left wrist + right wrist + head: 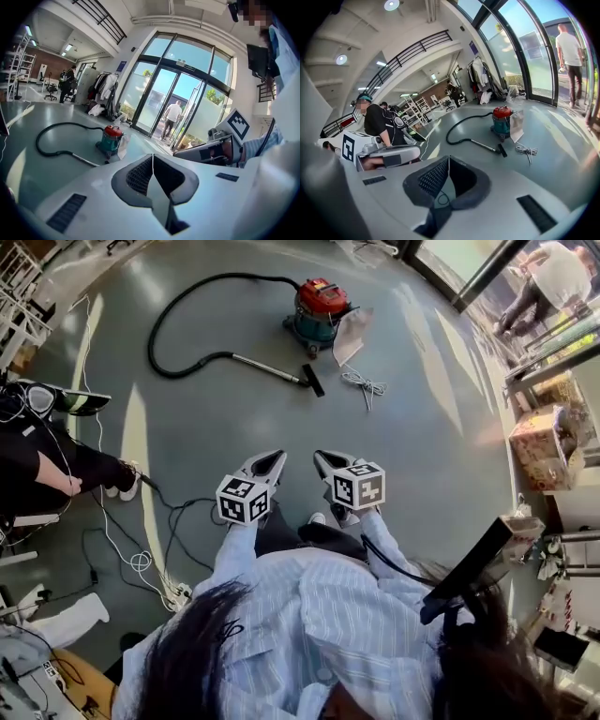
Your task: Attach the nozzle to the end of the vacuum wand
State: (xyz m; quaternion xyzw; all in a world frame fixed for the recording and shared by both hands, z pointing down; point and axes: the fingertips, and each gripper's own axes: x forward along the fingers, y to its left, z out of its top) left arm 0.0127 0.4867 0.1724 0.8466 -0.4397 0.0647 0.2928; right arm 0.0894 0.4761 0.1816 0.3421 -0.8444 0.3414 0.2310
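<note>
A red-and-teal canister vacuum (320,308) stands on the grey floor far ahead, its black hose (183,310) looping left. The metal wand (265,367) lies on the floor with the black nozzle (312,380) at its end. The same vacuum (502,122), wand (483,145) and nozzle (502,150) show in the right gripper view, and the vacuum (111,139) in the left gripper view. My left gripper (277,458) and right gripper (321,459) are held side by side in front of me, well short of the wand. Both are shut with nothing between their pads.
A white sheet (351,334) leans on the vacuum and a coiled white cord (363,383) lies beside the nozzle. A seated person (56,470) and loose cables (141,559) are at my left. Boxes and shelves (544,442) line the right. Glass doors (164,101) stand beyond.
</note>
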